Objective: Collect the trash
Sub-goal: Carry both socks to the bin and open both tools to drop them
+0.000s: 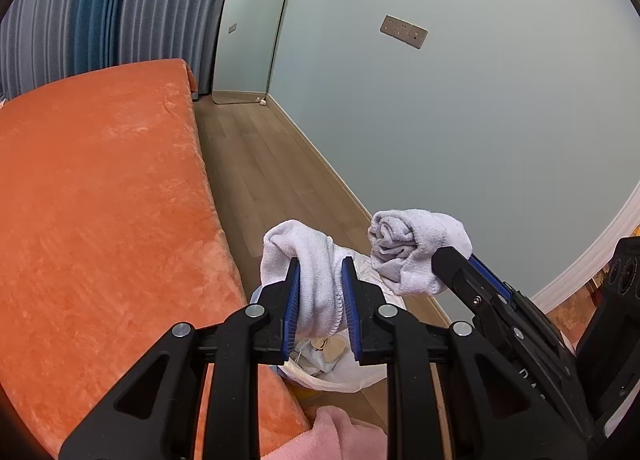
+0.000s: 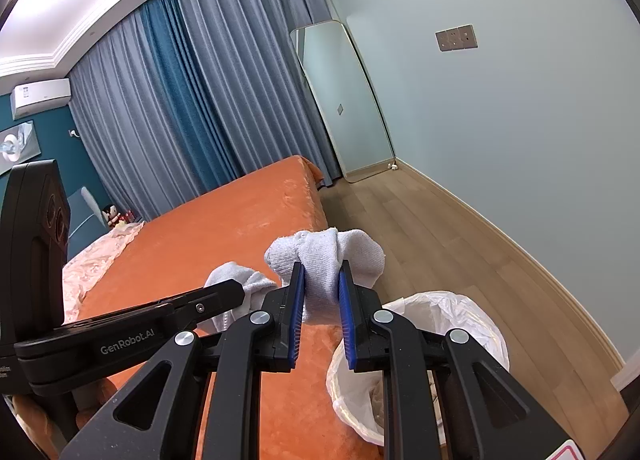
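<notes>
Left wrist view: left gripper [image 1: 320, 284] clamped on a limp white sock [image 1: 316, 276], blue ribbed pads [image 1: 294, 296] pressing the knit from both sides, the toe end flopped over the left finger and the cuff hanging down between the jaws. Directly beneath, visible through the gap, a lined bin [image 1: 340, 376] with a thin, crinkled white plastic bag and a few pale scraps inside, standing on the wooden floor [image 1: 264, 164] just beside the long side edge of the bed [image 1: 100, 200]. To the right, right gripper [image 1: 456, 260] pinching a second sock, rolled into a soft bundle [image 1: 416, 248], greyish at the coil and white on the outer layer. Right wrist view: same bundle [image 2: 324, 260] squeezed narrow between the pads, bulging out on either side; bin rim [image 2: 452, 304] below and to the right of the jaws, partly hidden by the gripper body, so not squarely under this load. Left gripper [image 2: 236, 296] alongside, its sock [image 2: 232, 280] over the bed's side edge near the bin. Judged step: carry finished for both pieces, drop pending. Next move likely: open the left jaws first, since that sock hangs over the bin mouth; then shift the right gripper rightward and down over the rim before release. Soft cotton, light and clingy, so possible snagging on the ribbed pads or draping over the loose bag edge rather than falling clear. Bed cover plush, orange, velvety; floor smooth planks; wall [image 1: 480, 120] plain pale green.
</notes>
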`<state>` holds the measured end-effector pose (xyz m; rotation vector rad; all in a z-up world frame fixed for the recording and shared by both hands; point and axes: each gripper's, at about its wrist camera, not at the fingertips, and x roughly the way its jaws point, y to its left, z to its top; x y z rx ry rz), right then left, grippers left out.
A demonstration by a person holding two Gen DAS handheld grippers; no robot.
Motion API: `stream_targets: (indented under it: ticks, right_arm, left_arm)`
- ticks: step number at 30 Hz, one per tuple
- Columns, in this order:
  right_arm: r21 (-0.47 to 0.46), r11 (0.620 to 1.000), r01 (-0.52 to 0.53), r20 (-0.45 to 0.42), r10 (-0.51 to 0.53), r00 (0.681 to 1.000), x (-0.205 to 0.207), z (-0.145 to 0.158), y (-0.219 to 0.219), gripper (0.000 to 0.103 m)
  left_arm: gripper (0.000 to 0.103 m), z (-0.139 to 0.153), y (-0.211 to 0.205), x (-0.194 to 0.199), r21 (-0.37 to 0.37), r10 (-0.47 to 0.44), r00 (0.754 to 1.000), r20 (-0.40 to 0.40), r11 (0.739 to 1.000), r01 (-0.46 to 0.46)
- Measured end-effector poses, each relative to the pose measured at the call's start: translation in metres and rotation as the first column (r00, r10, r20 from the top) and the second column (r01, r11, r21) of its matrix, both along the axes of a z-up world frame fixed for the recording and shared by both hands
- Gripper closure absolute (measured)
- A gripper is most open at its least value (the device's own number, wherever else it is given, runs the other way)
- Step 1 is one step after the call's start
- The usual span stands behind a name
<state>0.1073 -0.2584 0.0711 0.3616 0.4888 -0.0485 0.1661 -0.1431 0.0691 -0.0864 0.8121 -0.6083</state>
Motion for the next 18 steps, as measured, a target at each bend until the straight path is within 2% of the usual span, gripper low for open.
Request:
stream_targets:
  ticks: [18]
  right_arm:
    - [0.009, 0.999, 0.031, -0.01, -0.031, 0.999, -0.004, -0.005, -0.004, 0.087]
  left_arm:
    - [0.083, -0.011, -0.011, 0.004, 0.009, -0.037, 0.999, -0.013, 0.999, 0.037]
